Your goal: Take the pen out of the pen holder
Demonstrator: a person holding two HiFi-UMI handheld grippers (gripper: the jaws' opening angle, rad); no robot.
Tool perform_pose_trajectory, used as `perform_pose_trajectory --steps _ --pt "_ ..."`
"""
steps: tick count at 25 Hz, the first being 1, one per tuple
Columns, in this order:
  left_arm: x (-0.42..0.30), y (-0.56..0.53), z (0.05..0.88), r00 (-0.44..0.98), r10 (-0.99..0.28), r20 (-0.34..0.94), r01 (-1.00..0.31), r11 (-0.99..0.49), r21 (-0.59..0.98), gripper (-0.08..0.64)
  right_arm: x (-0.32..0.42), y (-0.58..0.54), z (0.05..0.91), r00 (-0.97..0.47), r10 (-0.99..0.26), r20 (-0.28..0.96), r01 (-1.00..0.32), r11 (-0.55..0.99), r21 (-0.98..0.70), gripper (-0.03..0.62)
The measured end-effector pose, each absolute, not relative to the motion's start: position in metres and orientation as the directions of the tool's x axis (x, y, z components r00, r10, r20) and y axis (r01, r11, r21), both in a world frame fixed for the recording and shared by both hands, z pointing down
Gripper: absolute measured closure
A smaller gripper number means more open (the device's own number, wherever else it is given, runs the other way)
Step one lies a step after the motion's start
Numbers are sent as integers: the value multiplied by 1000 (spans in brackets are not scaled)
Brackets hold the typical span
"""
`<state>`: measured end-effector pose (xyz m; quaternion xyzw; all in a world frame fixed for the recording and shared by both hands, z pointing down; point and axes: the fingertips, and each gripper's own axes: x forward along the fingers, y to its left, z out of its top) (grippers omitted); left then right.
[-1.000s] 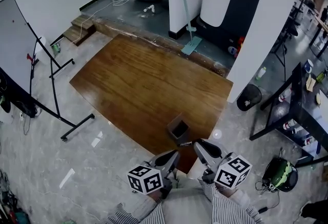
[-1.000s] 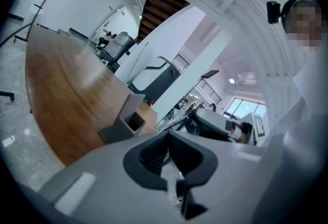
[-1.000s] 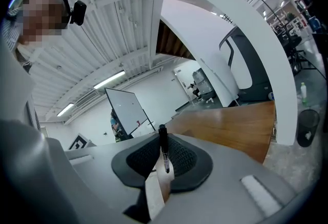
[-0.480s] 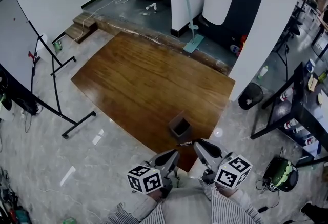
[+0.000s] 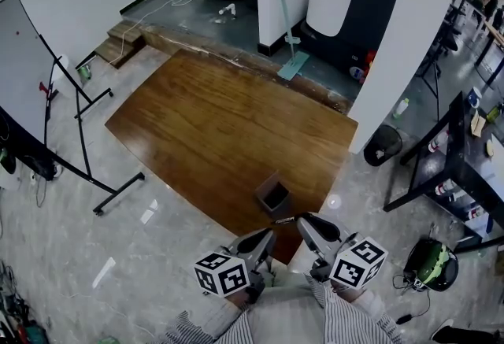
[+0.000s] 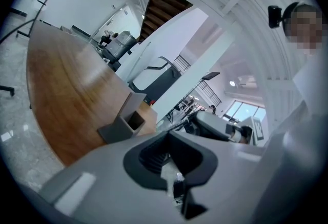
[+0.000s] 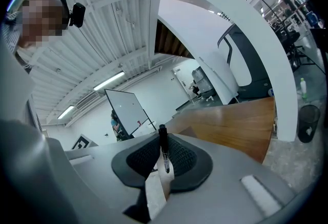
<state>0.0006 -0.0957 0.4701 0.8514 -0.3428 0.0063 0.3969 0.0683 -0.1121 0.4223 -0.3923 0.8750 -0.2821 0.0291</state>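
Pen (image 7: 163, 148): upright, clamped between the right gripper (image 7: 161, 139) jaws, clear of the holder.
Pen holder (image 5: 273, 194): dark, open-topped, on the wooden counter (image 5: 205, 114) near its front edge.
Left gripper (image 6: 168, 138): jaws pressed together, apparently on nothing.

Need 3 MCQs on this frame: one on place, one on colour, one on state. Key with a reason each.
1. Where does the pen holder stand?
A) on the floor
B) on the wooden table, near the edge closest to the person
C) on a whiteboard stand

2. What colour is the pen holder?
A) grey
B) red
C) yellow

3. The right gripper is:
A) open and empty
B) shut on the pen
C) out of view

Key: 1 B, it sits on the wood by the near edge; 2 A, its walls are grey; 3 B, the black pen stands clamped between the jaws.
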Motion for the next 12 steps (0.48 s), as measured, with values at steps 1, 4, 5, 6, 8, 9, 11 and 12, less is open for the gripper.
perform_pose_trajectory --steps 1,4,5,6,8,9,11,12 --pt "1 -96 470 766 -578 283 -589 -451 671 552 68 -113 423 -692 -702 170 -669 533 -518 548" --pt "1 -97 469 768 -574 284 -590 -461 663 552 65 -114 425 -697 -697 169 -663 536 -523 548" --pt "1 -98 468 769 -573 283 -589 -465 661 552 64 -115 425 -698 -696 169 -662 537 -523 548" --pt "1 -99 468 770 -572 282 -589 -467 660 552 63 -116 425 -699 -695 170 -662 538 -522 548" --pt "-1 -101 468 771 -572 281 -587 -466 661 552 61 -118 424 -700 -693 171 -662 541 -519 548" --pt "-1 -102 468 771 -571 282 -587 -465 663 552 60 -119 424 -702 -691 172 -662 543 -518 548" --pt "-2 -103 469 772 -570 282 -585 -464 665 552 59 -121 424 -705 -688 175 -661 547 -514 548" --pt "-2 -104 469 772 -569 282 -584 -464 666 552 58 -121 424 -706 -686 176 -660 549 -512 548"
